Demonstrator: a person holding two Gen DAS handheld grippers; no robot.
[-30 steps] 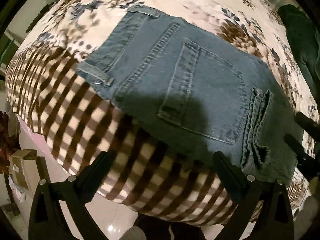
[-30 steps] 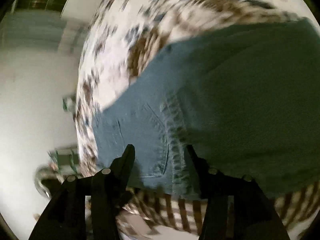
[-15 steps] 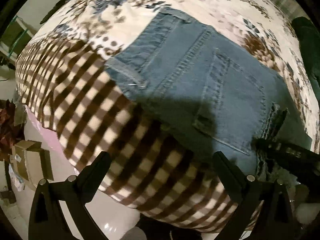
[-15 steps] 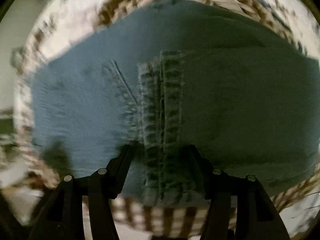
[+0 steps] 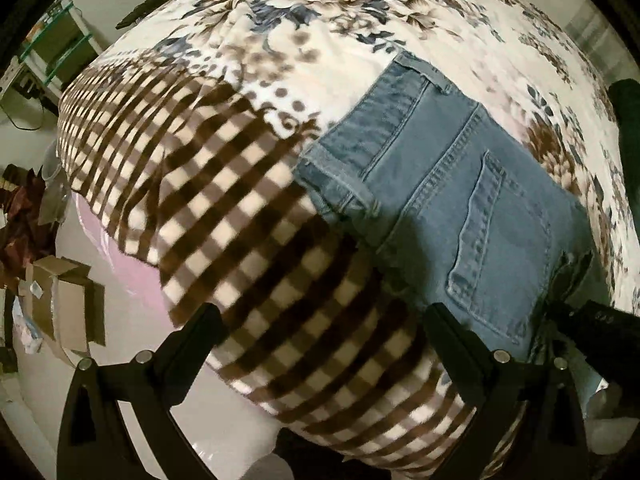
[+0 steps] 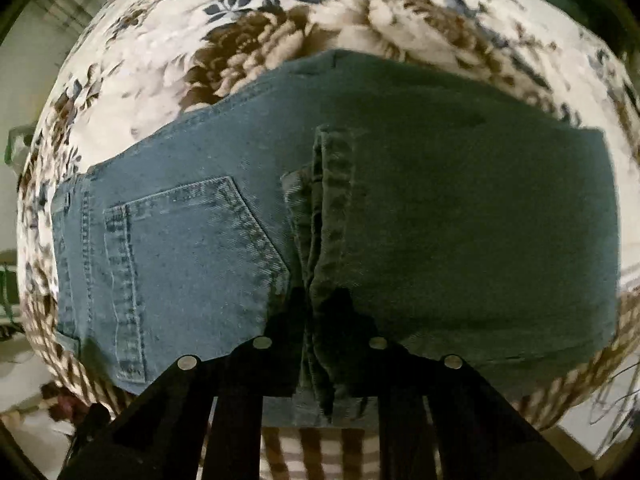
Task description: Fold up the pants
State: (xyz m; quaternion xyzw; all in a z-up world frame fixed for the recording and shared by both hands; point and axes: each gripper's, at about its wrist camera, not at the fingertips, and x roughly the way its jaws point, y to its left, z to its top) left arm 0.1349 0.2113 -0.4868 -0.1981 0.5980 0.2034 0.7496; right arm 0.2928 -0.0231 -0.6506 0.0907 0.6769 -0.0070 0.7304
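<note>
Blue denim pants (image 5: 460,200) lie folded on a bed, back pocket up, waistband toward the checked part of the blanket. In the right wrist view the pants (image 6: 192,248) fill the middle, with the leg hems (image 6: 328,208) stacked over the seat. My right gripper (image 6: 320,308) is shut on the hem edge at its near end. It also shows in the left wrist view (image 5: 560,312) at the pants' right end. My left gripper (image 5: 320,316) is open and empty, hovering over the checked blanket left of the pants.
The bed carries a floral blanket (image 5: 360,20) with a brown checked border (image 5: 224,184). A dark green garment (image 5: 628,120) lies at the right edge. Cardboard boxes (image 5: 64,300) and clutter stand on the floor at left, beside a shelf (image 5: 52,52).
My right gripper came down onto the stacked hems and closed on them. My left gripper drifted left, away from the pants, staying open.
</note>
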